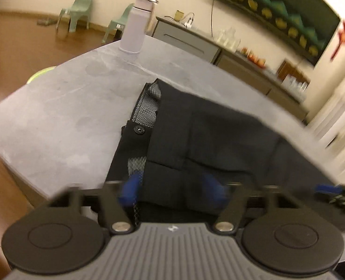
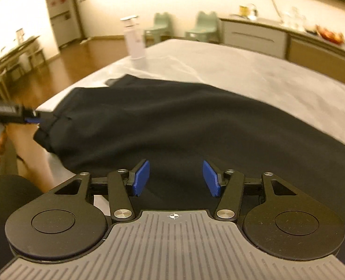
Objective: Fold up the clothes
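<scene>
While the dark trousers (image 2: pixel 184 116) lie on the grey table (image 1: pixel 67 98), both the left gripper (image 1: pixel 172 186) and right gripper (image 2: pixel 175 178) gape, empty; cloth looks soft, light, limp; grip waistband or hems.

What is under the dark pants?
The grey tabletop lies under the dark pants, showing all around them. The open waistband reveals mesh lining inside. Anything directly beneath the fabric is covered.
</scene>
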Available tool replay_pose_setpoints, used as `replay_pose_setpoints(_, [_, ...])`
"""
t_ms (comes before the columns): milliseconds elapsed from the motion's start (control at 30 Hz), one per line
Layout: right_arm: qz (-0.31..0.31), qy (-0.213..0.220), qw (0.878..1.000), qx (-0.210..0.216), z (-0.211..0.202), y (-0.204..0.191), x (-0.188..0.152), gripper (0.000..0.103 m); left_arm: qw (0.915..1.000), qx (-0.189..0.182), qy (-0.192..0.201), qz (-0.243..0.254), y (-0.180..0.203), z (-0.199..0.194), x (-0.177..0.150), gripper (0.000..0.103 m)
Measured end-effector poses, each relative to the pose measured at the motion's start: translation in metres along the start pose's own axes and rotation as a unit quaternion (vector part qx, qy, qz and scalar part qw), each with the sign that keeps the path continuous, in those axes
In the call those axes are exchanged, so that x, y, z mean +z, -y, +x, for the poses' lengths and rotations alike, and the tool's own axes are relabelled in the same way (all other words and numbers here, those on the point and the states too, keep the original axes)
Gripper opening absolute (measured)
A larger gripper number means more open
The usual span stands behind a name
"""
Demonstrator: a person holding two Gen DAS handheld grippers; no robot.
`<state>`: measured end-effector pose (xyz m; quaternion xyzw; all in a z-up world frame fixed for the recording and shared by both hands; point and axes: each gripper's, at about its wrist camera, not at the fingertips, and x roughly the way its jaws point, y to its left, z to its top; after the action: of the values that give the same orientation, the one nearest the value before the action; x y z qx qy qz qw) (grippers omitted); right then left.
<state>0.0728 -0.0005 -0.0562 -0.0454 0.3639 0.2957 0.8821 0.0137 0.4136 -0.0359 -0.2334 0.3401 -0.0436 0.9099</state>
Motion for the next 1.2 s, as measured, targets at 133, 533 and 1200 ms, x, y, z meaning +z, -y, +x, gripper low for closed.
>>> replay_pose_setpoints(133, [0.018,-0.011,1.000,-0.011,0.002,0.020,-0.014,0.057,0.9996,0.020,0.012,0.015,-0.004,-0.002,0.012,0.004])
replay_pose_setpoints(533, [0.045,-0.045,0.996,-0.058,-0.015,0.093,-0.044,0.059,0.9948,0.061,-0.056,0.058,-0.019,0.008,-0.002,0.036])
replay_pose_setpoints(1200, [-0.094,0.006,0.995,0.022,0.040,0.067,0.111,0.070,0.9866,0.010,-0.095,0.132,0.024,0.096,0.044,0.037])
